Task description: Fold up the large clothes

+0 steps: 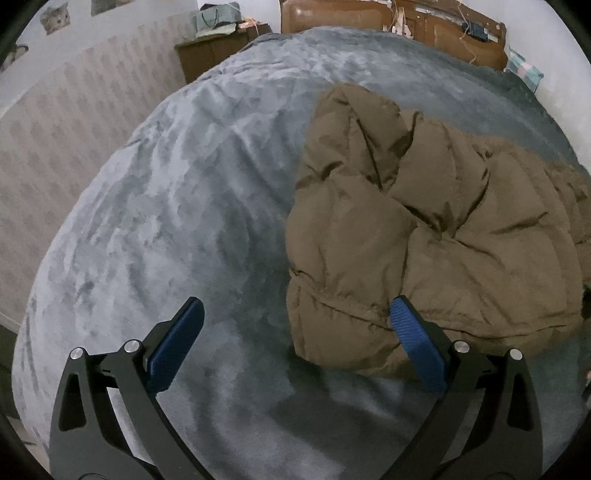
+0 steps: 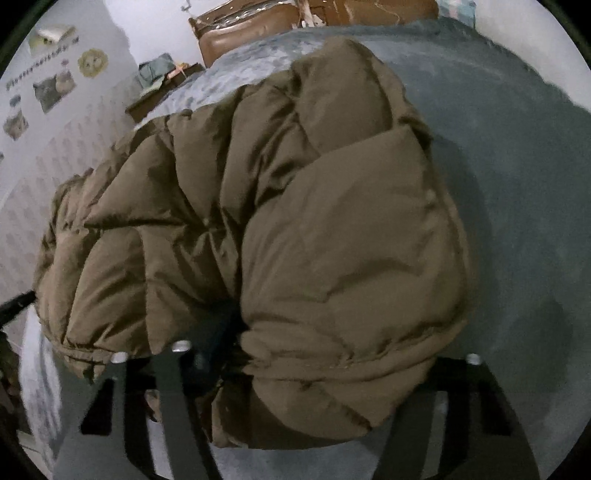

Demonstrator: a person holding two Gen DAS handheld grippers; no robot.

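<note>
A brown puffer jacket (image 1: 424,240) lies bunched on a grey fleece bed cover (image 1: 166,221). My left gripper (image 1: 295,343) is open and empty, its blue pads wide apart. Its right pad (image 1: 413,339) is at the jacket's near hem. In the right wrist view the jacket (image 2: 295,240) fills the frame and drapes over my right gripper (image 2: 325,369). Its fingertips are hidden under the fabric, with the arms spread wide at either side. The view does not show whether it grips the jacket.
A brown headboard (image 1: 388,18) stands at the far end of the bed. A wooden nightstand (image 1: 210,51) with a bag on it stands at the far left. A patterned wall (image 1: 55,166) runs along the bed's left side.
</note>
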